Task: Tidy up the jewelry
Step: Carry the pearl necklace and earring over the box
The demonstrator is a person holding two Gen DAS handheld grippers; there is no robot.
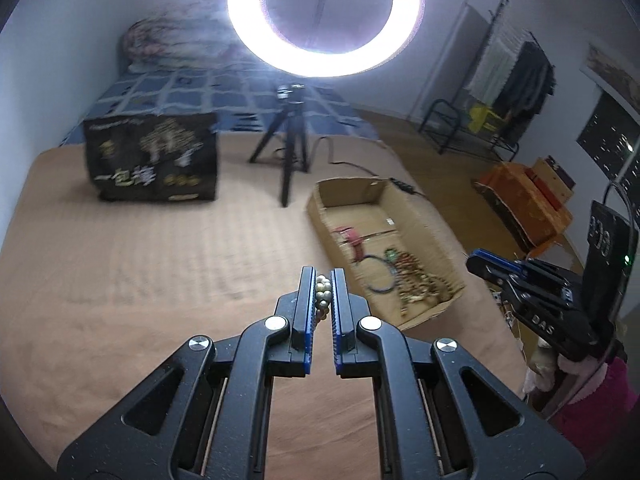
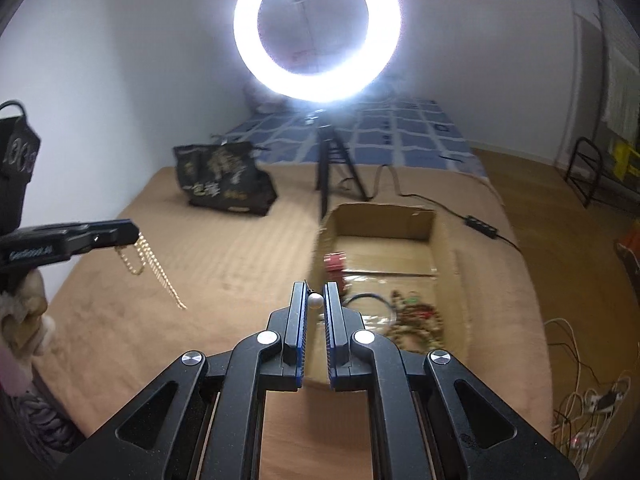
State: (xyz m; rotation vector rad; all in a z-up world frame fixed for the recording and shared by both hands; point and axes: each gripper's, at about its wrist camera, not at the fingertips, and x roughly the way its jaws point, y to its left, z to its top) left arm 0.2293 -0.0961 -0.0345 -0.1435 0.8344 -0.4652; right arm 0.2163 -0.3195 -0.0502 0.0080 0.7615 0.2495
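In the left wrist view my left gripper is shut on a gold bead chain, held above the brown blanket. The right wrist view shows that chain dangling in loops from the left gripper. My right gripper is shut on a white pearl piece, just in front of the near left corner of an open cardboard box. Inside the box lie a red item, a dark bangle and tangled bead strands. At the right of the left wrist view the right gripper hovers beside the box.
A lit ring light on a black tripod stands behind the box, its cable trailing right. A black printed bag sits at the back left. White cables lie on the floor to the right. A clothes rack stands far right.
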